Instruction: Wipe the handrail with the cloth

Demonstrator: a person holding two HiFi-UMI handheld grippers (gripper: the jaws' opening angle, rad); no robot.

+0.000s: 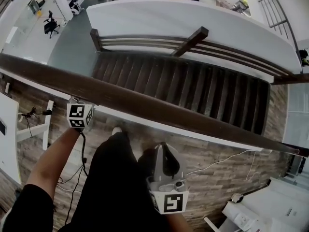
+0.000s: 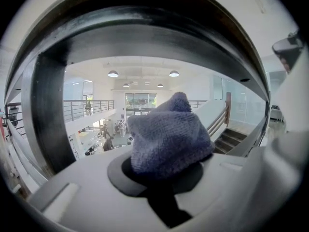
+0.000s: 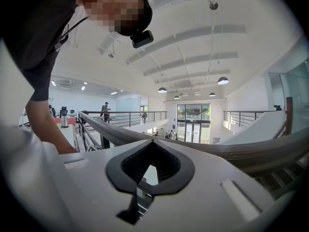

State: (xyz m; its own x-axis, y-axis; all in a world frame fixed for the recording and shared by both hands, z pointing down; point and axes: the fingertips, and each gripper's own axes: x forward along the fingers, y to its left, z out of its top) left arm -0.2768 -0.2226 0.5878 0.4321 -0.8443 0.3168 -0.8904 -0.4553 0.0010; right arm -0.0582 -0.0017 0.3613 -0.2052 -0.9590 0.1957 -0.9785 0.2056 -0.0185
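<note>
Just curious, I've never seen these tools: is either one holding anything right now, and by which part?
The left gripper is clamped on the bunched lower end of a purplish-blue terry cloth; the right gripper holds nothing.

Pretty bright all round: daylight pours in through the tall glass entrance doors (image 3: 193, 117) at the far end, and the round pendant ceiling lamps (image 3: 222, 80) glow white. Both gripper views have heavy fisheye with a black ring round the edges, so the dark brown wooden handrail (image 2: 145, 33) bends into an arch. The fuzzy blue-purple cloth (image 2: 166, 134) looks sharp-ish, with its underside in shadow. Head view's darker, the wood-plank floor (image 1: 212, 149) is dim and the corners are stretched.
</note>
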